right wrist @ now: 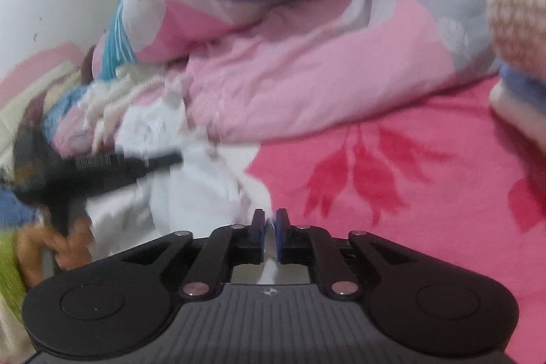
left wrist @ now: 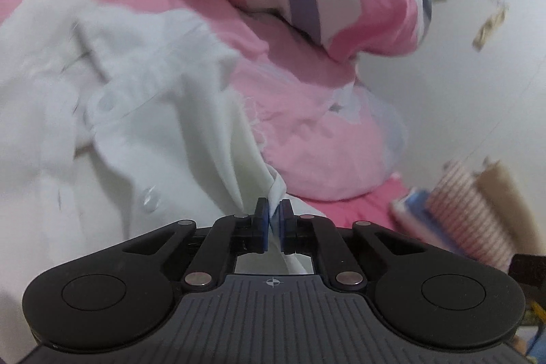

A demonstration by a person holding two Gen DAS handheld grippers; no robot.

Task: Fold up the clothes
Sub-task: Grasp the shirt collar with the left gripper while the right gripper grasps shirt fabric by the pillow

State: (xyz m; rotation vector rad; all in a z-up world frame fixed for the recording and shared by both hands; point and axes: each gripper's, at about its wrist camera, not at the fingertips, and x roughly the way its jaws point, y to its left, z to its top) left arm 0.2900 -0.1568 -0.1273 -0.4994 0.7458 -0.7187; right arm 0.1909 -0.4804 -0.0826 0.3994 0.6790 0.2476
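A white buttoned shirt [left wrist: 143, 132] fills the left and middle of the left wrist view, crumpled, with clear buttons showing. My left gripper [left wrist: 274, 210] is shut on a fold of its white edge. In the right wrist view the same white shirt [right wrist: 201, 190] lies bunched at the centre left on a pink sheet. My right gripper [right wrist: 269, 220] is shut on a white corner of it. The other gripper [right wrist: 102, 169], blurred and black, shows at the left with a hand [right wrist: 51, 248] holding it.
A bulky pink, white and blue quilt [right wrist: 279, 50] is heaped behind the shirt on the pink flowered bed sheet [right wrist: 409, 179]. Folded striped clothes [left wrist: 471, 214] are stacked at the right of the left wrist view. A white wall [left wrist: 484, 84] stands beyond.
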